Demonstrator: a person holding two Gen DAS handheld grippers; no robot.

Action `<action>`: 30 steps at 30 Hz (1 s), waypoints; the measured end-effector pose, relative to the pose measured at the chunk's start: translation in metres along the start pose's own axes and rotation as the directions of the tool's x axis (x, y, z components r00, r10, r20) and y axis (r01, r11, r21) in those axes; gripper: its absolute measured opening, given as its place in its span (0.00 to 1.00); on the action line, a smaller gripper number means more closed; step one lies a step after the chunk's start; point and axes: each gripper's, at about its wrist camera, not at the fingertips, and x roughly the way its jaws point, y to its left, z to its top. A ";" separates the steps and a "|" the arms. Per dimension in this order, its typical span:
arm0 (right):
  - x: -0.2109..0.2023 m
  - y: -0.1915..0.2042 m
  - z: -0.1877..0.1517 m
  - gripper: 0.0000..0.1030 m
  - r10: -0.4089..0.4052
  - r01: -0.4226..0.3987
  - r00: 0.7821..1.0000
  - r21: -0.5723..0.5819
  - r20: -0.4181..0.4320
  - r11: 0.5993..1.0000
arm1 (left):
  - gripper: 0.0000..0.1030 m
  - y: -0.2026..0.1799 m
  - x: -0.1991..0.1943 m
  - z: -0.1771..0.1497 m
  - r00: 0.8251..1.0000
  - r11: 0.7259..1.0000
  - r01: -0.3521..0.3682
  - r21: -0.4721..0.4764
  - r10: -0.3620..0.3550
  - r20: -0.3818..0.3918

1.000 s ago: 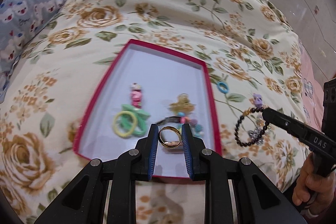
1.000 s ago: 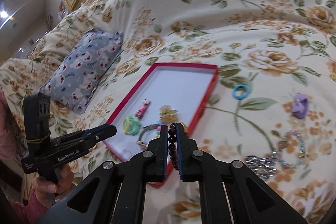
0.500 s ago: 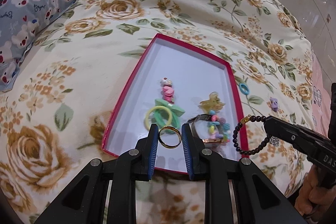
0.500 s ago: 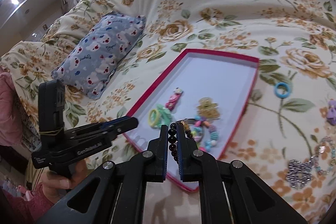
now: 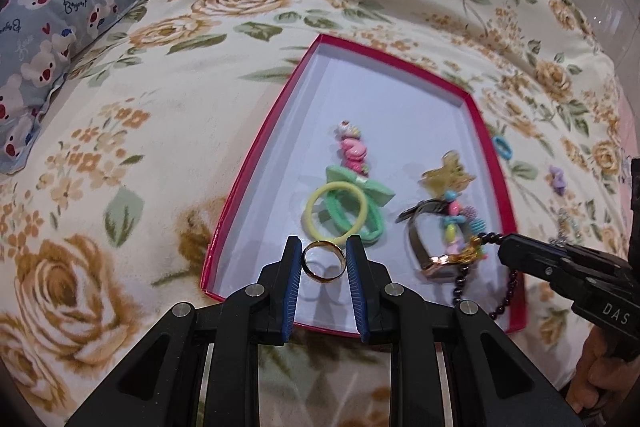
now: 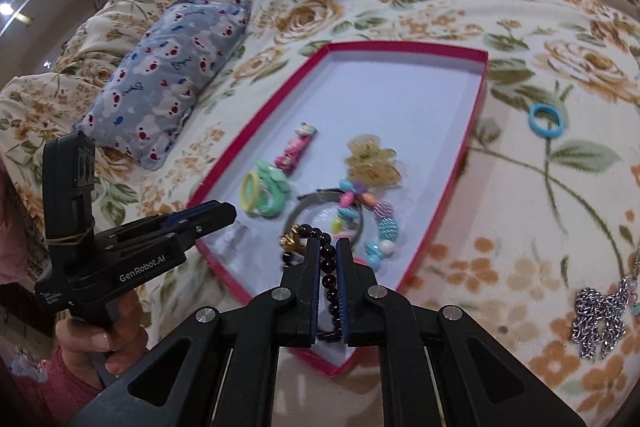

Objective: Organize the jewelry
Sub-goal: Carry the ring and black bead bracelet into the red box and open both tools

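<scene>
A red box lid with a white floor point(image 5: 384, 95) point(image 6: 400, 99) lies on the floral bedspread. In it lie a pink clip point(image 5: 352, 151), green and yellow hair ties point(image 5: 340, 211), a gold clip point(image 5: 448, 175) and a watch with coloured beads point(image 5: 432, 243). My left gripper point(image 5: 323, 259) is shut on a gold ring point(image 5: 323, 261) above the box's near end. My right gripper point(image 6: 328, 259) is shut on a dark bead bracelet point(image 6: 328, 267), which hangs over the box's near right corner point(image 5: 508, 291).
A blue hair ring point(image 6: 543, 120), a purple clip point(image 5: 558, 179) and a silver chain piece point(image 6: 596, 319) lie on the bedspread right of the box. A blue bear-print pillow point(image 5: 60, 27) lies at the far left.
Both grippers have moved left and over the box. The bracelet has come from the bedspread to above the box's near right corner. The ring stays gripped.
</scene>
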 end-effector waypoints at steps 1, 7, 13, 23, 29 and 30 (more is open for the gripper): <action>0.001 -0.002 0.000 0.07 -0.001 0.001 1.000 0.002 -0.004 1.000 | 0.21 0.000 0.003 0.000 1.000 1.000 0.002 -0.001 -0.002 -0.008; 0.011 -0.007 -0.002 0.07 -0.005 0.005 1.000 0.010 -0.026 1.000 | 0.21 -0.003 0.012 0.002 1.000 1.000 -0.012 0.012 0.013 -0.018; 0.017 -0.009 -0.001 0.07 -0.002 0.002 0.999 0.013 -0.042 1.000 | 0.22 -0.004 0.017 0.003 0.999 1.000 -0.020 0.013 0.020 -0.028; 0.017 -0.009 -0.002 0.12 0.008 -0.007 0.999 0.020 -0.039 1.000 | 0.22 -0.005 0.017 0.003 0.999 1.000 -0.021 0.005 0.021 -0.024; 0.005 -0.009 -0.002 0.28 0.027 -0.026 1.000 0.047 -0.003 0.999 | 0.23 -0.003 0.012 0.002 1.000 1.000 -0.010 -0.018 0.010 -0.016; 0.001 -0.009 -0.002 0.29 0.027 -0.027 1.000 0.049 0.008 0.998 | 0.24 -0.002 0.010 0.001 1.000 1.000 -0.005 -0.025 0.005 -0.014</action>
